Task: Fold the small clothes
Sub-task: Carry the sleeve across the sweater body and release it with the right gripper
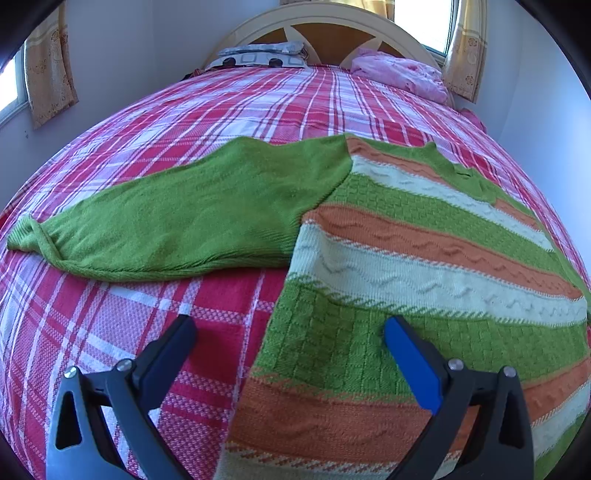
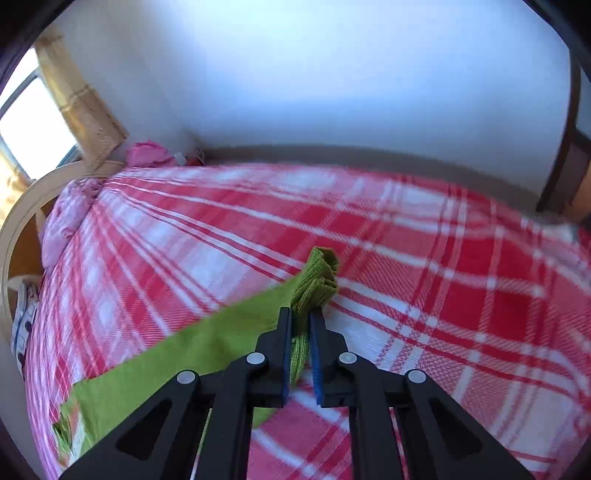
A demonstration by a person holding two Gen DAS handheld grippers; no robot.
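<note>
A small knit sweater (image 1: 406, 258) with green, orange and cream stripes lies flat on the bed. Its plain green left sleeve (image 1: 177, 221) stretches out to the left, cuff at the far left. My left gripper (image 1: 290, 328) is open and empty, hovering over the sweater's lower left edge; one finger is above the bedspread, the blue-padded one above the knit. My right gripper (image 2: 300, 317) is shut on the ribbed green cuff (image 2: 317, 280) of the other sleeve (image 2: 192, 354), held up off the bed, the sleeve trailing back to the left.
The bed has a red, pink and white plaid cover (image 1: 258, 99). A patterned pillow (image 1: 258, 55) and a pink bundle (image 1: 399, 70) lie by the rounded headboard (image 1: 332, 22). Walls and curtained windows surround the bed; a dark door frame (image 2: 565, 155) stands at the right.
</note>
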